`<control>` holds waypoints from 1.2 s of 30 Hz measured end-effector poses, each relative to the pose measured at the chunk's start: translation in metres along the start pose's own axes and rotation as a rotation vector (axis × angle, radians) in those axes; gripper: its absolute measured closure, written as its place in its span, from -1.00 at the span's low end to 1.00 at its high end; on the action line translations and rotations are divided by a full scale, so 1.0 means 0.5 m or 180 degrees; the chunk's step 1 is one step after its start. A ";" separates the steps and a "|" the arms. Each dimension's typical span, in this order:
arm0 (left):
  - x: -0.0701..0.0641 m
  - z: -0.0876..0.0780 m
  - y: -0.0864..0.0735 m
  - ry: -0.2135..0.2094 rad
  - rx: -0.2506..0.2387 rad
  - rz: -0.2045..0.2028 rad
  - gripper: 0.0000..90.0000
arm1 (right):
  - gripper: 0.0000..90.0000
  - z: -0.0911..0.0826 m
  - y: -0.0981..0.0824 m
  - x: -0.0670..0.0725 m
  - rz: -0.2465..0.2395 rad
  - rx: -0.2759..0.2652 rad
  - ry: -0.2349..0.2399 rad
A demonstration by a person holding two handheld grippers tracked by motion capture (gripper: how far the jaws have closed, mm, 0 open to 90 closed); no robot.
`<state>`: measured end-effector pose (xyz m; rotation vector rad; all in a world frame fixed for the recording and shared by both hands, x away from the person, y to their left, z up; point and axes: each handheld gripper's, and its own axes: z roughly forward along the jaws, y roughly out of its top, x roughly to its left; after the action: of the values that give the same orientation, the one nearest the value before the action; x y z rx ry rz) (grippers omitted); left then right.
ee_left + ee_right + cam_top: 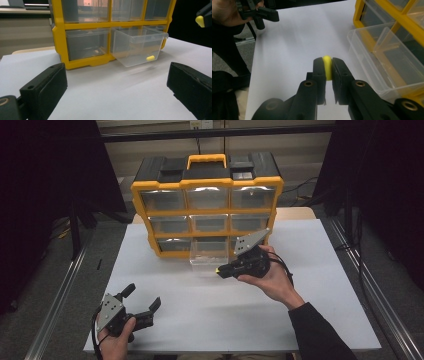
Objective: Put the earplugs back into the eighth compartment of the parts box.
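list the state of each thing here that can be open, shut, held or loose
right gripper: shut on a small yellow piece, held above the table
left gripper: open, nothing between its jaws
bottom middle drawer: pulled out, another yellow piece lying inside
bottom left drawer: pushed in
top row drawers: pushed in

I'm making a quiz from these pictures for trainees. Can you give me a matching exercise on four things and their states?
Things:
1. left gripper
2. right gripper
3. clear drawer
4. organizer handle

States:
A. pulled out, one small yellow piece inside
B. yellow, on top of the cabinet
C. jaws apart, nothing between them
D. shut on a yellow piece

Pairs: 1-C, 2-D, 3-A, 4-B
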<state>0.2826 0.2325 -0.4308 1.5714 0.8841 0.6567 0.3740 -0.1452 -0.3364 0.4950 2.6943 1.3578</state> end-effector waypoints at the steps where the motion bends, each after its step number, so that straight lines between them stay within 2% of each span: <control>1: 0.001 0.000 0.000 0.0006 0.0000 0.0021 -0.93 | 0.80 -0.001 0.004 -0.002 -0.0008 0.0001 -0.0013; 4: 0.000 0.000 0.000 -0.0001 -0.0002 -0.0002 -0.93 | 0.80 -0.006 0.017 -0.007 -0.0023 0.0011 -0.0042; 10: 0.002 0.000 0.000 0.0000 0.0008 0.0032 -0.93 | 0.80 -0.015 0.038 -0.023 0.0004 0.0010 -0.0098; 14: 0.002 0.000 0.000 0.0004 0.0013 0.0038 -0.93 | 0.80 -0.024 0.051 -0.032 0.0019 -0.0063 -0.0157; 18: 0.002 0.000 0.000 -0.0012 0.0009 -0.0003 -0.93 | 0.80 -0.025 0.060 -0.045 0.0038 -0.0052 -0.0202; 27: 0.003 -0.001 0.001 0.0000 0.0005 0.0030 -0.93 | 0.80 -0.023 0.070 -0.074 0.0086 0.0048 -0.0251; 32: 0.002 0.000 0.000 -0.0009 0.0001 0.0009 -0.93 | 0.80 -0.026 0.089 -0.082 0.0076 0.0081 -0.0296; 36: 0.002 0.000 0.000 -0.0001 0.0005 0.0014 -0.94 | 0.80 -0.020 0.108 -0.083 0.0038 0.0181 -0.0338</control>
<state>0.2833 0.2335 -0.4308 1.5753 0.8814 0.6588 0.4247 -0.1362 -0.2902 0.5720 2.6546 1.2239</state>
